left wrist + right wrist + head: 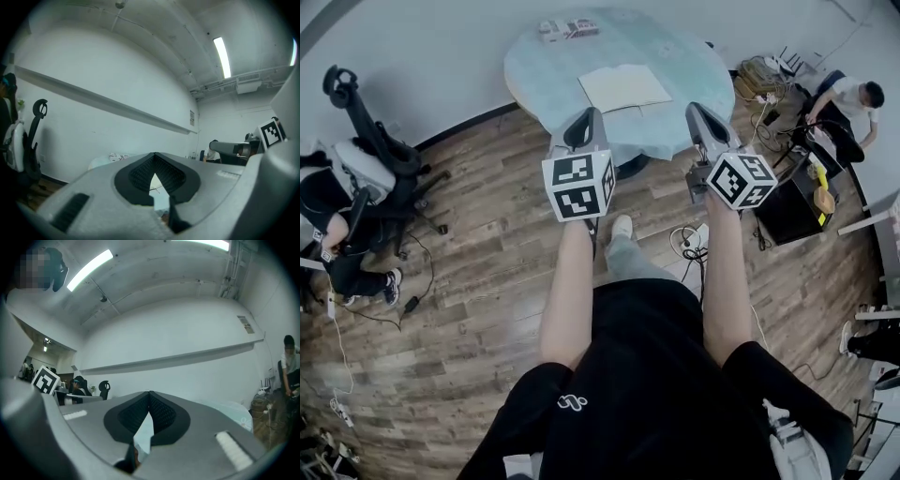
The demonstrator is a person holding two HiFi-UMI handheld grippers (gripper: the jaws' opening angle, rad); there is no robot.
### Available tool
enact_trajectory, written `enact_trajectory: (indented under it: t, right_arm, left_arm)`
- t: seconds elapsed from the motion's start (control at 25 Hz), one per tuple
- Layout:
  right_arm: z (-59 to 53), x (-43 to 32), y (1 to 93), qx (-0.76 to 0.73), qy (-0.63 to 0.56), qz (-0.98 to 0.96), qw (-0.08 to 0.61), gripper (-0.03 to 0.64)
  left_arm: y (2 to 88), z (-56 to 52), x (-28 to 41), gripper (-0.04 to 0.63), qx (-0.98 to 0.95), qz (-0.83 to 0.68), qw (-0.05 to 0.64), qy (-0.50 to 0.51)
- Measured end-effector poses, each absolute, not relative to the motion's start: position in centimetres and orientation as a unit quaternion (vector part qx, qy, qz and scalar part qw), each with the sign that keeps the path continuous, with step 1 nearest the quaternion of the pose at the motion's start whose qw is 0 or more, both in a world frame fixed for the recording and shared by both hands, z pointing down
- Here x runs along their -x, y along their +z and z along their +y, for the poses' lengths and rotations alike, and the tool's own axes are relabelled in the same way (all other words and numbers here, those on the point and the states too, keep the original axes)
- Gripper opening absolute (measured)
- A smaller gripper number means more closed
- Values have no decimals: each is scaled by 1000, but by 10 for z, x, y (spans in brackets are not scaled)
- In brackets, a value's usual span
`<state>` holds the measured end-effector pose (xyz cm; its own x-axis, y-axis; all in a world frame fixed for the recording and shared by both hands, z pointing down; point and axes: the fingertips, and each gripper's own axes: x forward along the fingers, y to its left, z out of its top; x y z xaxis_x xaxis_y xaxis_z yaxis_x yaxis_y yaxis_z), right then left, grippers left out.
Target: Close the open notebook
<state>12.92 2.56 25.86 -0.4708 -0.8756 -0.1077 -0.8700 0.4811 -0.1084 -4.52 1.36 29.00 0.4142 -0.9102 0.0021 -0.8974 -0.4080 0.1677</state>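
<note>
Lying open ahead of the left gripper (pixel 584 127) and right gripper (pixel 705 122), both closed and empty, the notebook (pixel 623 87) looks light, floppy; best caught under an outer cover edge.

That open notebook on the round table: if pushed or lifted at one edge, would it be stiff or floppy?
Probably floppy: the notebook lies thin and flat, so a lifted side would likely bend. It looks light. On the table cloth it might slide when pushed instead of folding shut.
</note>
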Motion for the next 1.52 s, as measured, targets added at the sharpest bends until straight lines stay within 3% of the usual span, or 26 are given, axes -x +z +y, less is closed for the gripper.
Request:
enact_trajectory:
  t: [0.24,0.64,0.84,1.16,1.44,1.52]
  right_arm:
    - [-76,-140,292,493,-47,867,61,11]
    - [-245,-98,357,381,-22,923,-54,11]
    - [-310,-111,355,369,-30,928,-45,11]
    - [-339,-117,384,357,-38,929,-83,11]
    - [-344,-118,430,328,4,923,-201,14]
    - [-337,-117,444,303,17,923,-237,87]
  left_arm:
    - [322,-68,32,3,-821,-561,97,-25]
    - [382,-223,14,3,-794,-592,138,16]
    - [374,-281,15,3,-779,-610,142,34]
    - [402,-289,24,3,-768,-616,169,54]
    - [458,-278,20,3,-753,-613,232,56]
    - [467,-278,17,3,-751,-611,243,57]
